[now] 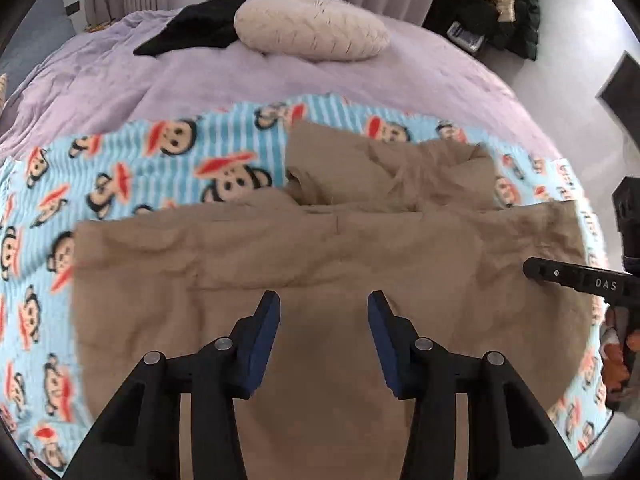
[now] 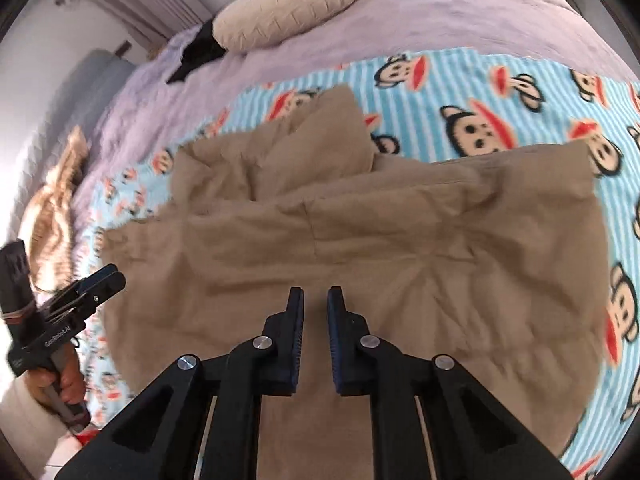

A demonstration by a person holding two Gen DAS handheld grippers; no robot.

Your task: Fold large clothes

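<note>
Left wrist view is showing the left gripper (image 1: 323,300) hanging over the near part of the tan garment (image 1: 328,272), its jaws standing wide apart and released, with nothing between the blue pads (image 1: 262,336). Right wrist view is showing the right gripper (image 2: 315,296) hovering over the same tan garment (image 2: 360,248), its jaws drawn close together with a narrow gap showing between them and no cloth caught in it.

The garment is lying spread out on a blue striped monkey-print blanket (image 1: 132,164), which is covering the near part of the bed (image 1: 280,76). Its near portion is lying fairly flat, wide and softly wrinkled, with a straight seam running across it. Farther off, the cloth is bunching into a rumpled, raised heap of folds. Its edges look slightly blurred.

At the right rim of the left wrist view, the right gripper (image 1: 532,269) is reaching in over the garment's right edge. Beyond the blanket, a cream pillow (image 1: 312,34) is resting on the lilac bedcover, with a black cloth (image 1: 200,26) lying just beside it.
</note>
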